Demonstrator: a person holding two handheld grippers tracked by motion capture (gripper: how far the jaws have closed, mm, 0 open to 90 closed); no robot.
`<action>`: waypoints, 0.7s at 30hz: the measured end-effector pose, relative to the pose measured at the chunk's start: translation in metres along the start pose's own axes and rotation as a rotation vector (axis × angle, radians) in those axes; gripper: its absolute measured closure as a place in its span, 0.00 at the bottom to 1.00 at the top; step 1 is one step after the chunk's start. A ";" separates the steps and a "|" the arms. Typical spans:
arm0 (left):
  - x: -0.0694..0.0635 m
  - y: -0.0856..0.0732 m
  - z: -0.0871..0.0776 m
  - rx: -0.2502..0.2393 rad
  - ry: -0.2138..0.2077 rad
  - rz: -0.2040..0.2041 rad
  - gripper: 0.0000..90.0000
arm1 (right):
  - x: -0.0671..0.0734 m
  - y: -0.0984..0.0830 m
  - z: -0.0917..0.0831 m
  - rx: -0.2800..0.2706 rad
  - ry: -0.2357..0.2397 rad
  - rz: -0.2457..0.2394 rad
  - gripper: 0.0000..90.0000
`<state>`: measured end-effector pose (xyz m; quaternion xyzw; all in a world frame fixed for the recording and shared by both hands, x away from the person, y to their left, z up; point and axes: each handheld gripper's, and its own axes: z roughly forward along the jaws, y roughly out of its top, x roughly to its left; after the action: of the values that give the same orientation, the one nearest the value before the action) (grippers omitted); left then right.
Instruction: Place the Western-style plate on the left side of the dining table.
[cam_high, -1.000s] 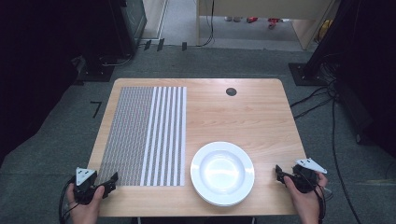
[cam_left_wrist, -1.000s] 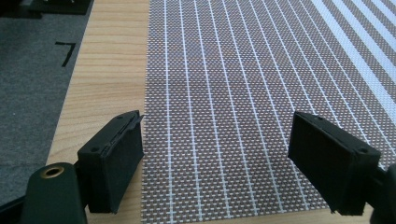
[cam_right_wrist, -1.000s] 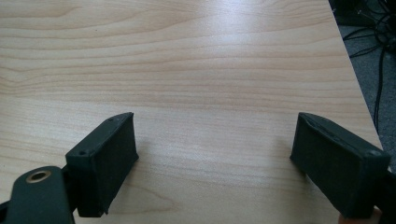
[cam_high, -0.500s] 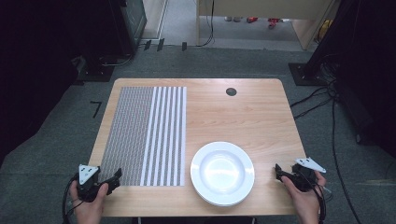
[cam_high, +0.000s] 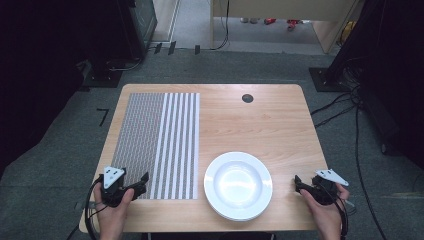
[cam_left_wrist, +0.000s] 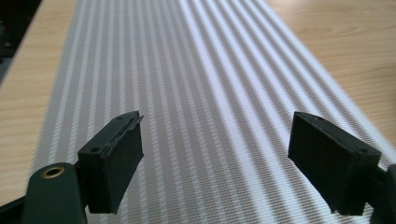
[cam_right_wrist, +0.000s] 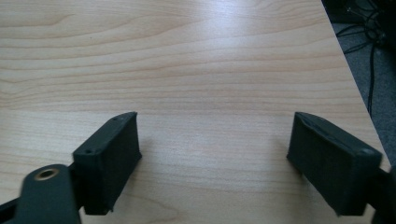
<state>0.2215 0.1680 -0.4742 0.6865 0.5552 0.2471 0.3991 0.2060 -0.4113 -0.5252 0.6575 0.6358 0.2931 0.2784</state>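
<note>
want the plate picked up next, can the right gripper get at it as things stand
Probably yes. The right gripper sits just right of the white plate with its jaws open, and nothing but bare wooden table lies between them.

Left gripper (cam_high: 145, 178): black body w/ grey three-cornered plate on top, small dark screw dots in plate; black cable looped off table (cam_high: 260, 125) edge beside it; jaws blocky, matte black, rectangular pads, tiny screw holes on top faces; brass-ringed hole in rounded black lug at base, same on both grippers; right gripper (cam_high: 296, 180): black, same grey plate w/ dots, black cable trailing past table's near corner; bare hands & wrists, no sleeves seen.
</note>
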 end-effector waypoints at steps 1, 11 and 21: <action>-0.005 0.002 0.002 -0.003 -0.009 0.001 0.20 | 0.000 0.000 0.000 0.000 0.000 0.000 0.21; -0.045 0.016 0.016 0.001 -0.124 0.001 0.20 | 0.002 -0.001 -0.002 -0.010 -0.012 0.020 0.26; -0.076 0.023 0.022 -0.005 -0.245 -0.003 0.20 | 0.028 0.010 -0.021 -0.111 0.122 0.040 0.33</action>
<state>0.2320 0.0880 -0.4599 0.7099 0.5027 0.1623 0.4659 0.1978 -0.3835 -0.5035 0.6344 0.6213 0.3729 0.2691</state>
